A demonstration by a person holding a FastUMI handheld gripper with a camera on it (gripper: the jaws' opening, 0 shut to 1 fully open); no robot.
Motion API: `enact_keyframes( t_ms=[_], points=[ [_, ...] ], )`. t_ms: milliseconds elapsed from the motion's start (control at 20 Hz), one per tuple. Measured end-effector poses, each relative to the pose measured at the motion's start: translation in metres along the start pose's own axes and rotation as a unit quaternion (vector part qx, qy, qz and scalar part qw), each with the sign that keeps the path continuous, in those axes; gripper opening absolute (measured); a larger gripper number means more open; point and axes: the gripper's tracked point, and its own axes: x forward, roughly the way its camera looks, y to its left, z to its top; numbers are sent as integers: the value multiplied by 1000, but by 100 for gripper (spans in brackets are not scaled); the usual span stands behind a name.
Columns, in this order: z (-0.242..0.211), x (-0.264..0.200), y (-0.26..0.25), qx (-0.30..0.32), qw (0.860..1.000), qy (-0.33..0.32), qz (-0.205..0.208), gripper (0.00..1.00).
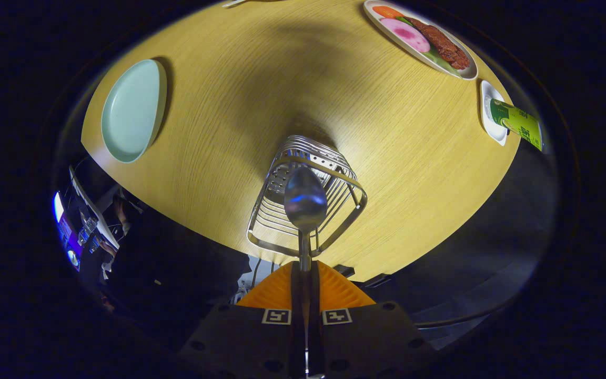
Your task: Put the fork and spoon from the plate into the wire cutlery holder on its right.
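Note:
My gripper point(305, 273) is shut on the handle of a metal spoon point(305, 200), its orange fingers point(276, 292) pressed together around the stem. The spoon's bowl points forward and hangs right over the open top of the wire cutlery holder point(282, 221), which stands on the wooden table just ahead of the fingers. Something perforated and metallic sits inside the holder's far end; I cannot tell what it is. A pale green plate point(133, 109) lies bare on the table, far off to the left of the holder.
The round wooden table point(261, 95) has its near edge just below the holder. A plate of food point(421, 39) sits beyond on the right, and a green can point(518, 122) lies across a small white dish point(488, 113) near it. A person sits at lower left.

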Motion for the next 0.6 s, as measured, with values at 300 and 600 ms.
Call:
enact_keyframes(
  t_ms=[300, 600],
  points=[
    [10, -8, 1, -10, 1000, -1, -7, 12],
    [7, -27, 10, -14, 996, -91, 21, 85]
  ],
)
